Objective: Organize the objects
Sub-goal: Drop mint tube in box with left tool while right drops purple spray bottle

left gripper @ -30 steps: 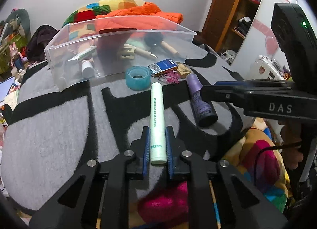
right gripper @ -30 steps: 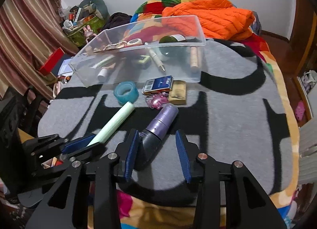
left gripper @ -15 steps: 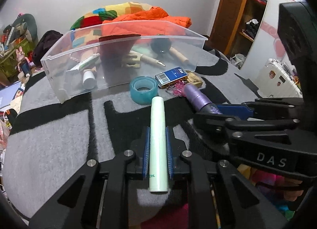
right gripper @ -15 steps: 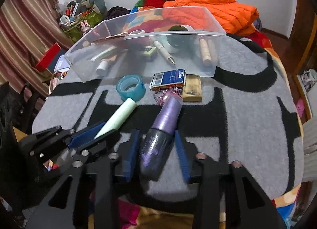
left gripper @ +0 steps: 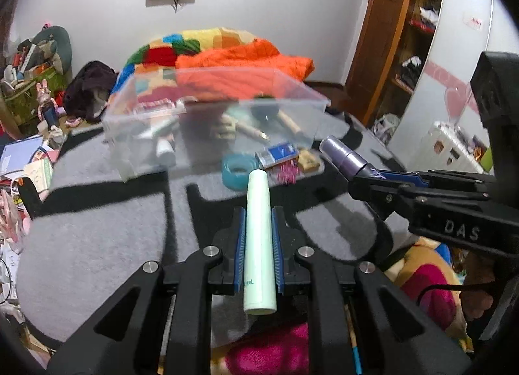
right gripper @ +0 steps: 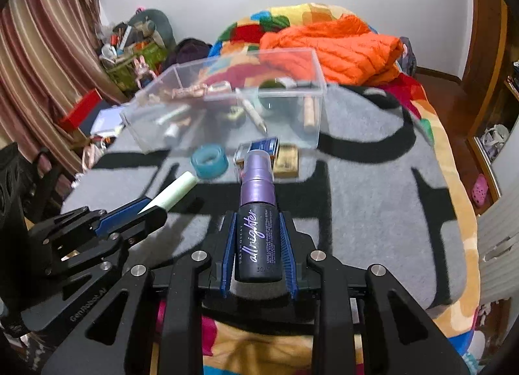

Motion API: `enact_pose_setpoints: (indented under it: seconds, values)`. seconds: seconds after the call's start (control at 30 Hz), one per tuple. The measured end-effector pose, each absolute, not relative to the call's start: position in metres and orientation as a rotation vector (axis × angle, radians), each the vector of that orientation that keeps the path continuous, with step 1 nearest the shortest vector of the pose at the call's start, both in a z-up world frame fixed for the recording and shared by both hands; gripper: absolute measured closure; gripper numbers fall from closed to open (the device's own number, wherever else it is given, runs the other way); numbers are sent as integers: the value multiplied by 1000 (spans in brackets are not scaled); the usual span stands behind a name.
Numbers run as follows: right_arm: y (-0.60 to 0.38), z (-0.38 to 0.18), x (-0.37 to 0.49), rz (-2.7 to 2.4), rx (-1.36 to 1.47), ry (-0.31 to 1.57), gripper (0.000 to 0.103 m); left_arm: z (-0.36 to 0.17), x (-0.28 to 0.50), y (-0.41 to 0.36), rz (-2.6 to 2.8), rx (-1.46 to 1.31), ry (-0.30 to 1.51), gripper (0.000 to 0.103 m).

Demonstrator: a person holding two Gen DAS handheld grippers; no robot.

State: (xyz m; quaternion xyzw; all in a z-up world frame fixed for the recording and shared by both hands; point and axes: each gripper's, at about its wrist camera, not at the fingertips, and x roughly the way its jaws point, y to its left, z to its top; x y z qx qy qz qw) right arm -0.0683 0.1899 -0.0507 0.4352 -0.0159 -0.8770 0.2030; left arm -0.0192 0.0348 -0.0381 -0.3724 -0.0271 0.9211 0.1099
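Clear bin (right gripper: pixel 311 66) holding pens and tubes, left tongs (left gripper: pixel 258 212) gripping green tube (left gripper: pixel 258 238), right tongs (right gripper: pixel 258 217) closing on purple spray bottle (right gripper: pixel 256 212)

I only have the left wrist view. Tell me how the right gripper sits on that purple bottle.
Observer: The right gripper has both blue pads against the purple bottle, on its black lower body. Its jaws are closing.
Operator: Read me the label.
Observer: It says "allnighter", running lengthwise along the black part.
Operator: Report what is on the floor beyond the bed's right edge.
Observer: A pink shoe lies on the wooden floor there.
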Motion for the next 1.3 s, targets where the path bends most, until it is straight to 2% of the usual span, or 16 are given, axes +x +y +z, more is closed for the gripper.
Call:
enact_pose_setpoints:
  seconds: [0.23, 0.67, 0.93, 1.3]
  values:
    - [189, -21, -81, -2481, 1106, -43, 80, -1, -23, 23, 2772, -984, -107, 88]
    - [168, 4, -135, -2511, 1012, -17, 80, 19, -86, -14, 2842, -984, -190, 88]
    - [139, -16, -181, -2480, 1084, 11, 80, 3, -143, -28, 2823, -1128, -195, 88]
    - [125, -45, -227, -2443, 1210, 48, 80, -19, -173, -30, 2785, -1228, -196, 88]
